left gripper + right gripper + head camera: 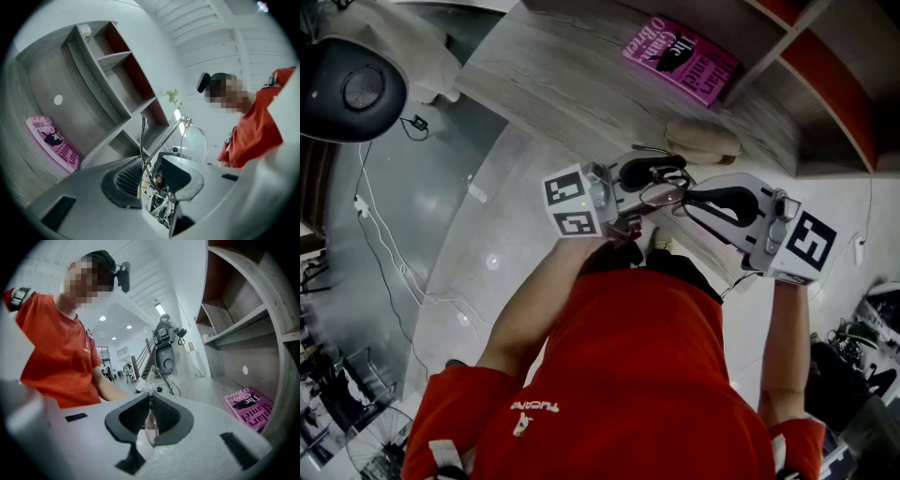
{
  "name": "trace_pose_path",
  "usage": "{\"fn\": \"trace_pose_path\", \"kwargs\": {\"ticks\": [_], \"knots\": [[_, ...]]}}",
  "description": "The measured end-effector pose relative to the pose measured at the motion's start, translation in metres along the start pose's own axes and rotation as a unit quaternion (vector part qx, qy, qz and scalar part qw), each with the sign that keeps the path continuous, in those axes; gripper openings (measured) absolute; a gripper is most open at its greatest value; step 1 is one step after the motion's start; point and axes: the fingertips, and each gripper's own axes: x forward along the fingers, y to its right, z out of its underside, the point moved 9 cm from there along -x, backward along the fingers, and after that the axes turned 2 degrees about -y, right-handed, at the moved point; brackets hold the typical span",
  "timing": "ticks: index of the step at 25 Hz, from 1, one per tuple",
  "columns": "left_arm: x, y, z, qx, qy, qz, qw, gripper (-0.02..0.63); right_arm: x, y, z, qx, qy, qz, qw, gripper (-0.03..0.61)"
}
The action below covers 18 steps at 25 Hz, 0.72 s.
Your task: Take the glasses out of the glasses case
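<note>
One pair of glasses (664, 194) mid-frame between two grippers: right gripper (151, 413) clamped on a lens, left gripper (157, 176) closing round the temple arms. One glasses case (703, 141) just above, one pink book (680, 58) up top.

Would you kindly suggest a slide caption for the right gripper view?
Right gripper shut on the clear lens of wire-framed glasses, pink paperback book lying beyond.

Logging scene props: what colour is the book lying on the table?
Pink book with black lettering and a dark cover figure; it shows best in the head view.
</note>
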Motion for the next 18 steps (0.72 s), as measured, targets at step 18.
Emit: {"fn": "trace_pose_path", "kwargs": {"ticks": [18], "knots": [[0.0055,0.0099,-0.0009,0.057,-0.029,-0.018,0.9978,0.023,-0.0021,0.0051,0.003,0.018,0.024,0.023,0.999,0.034]]}}
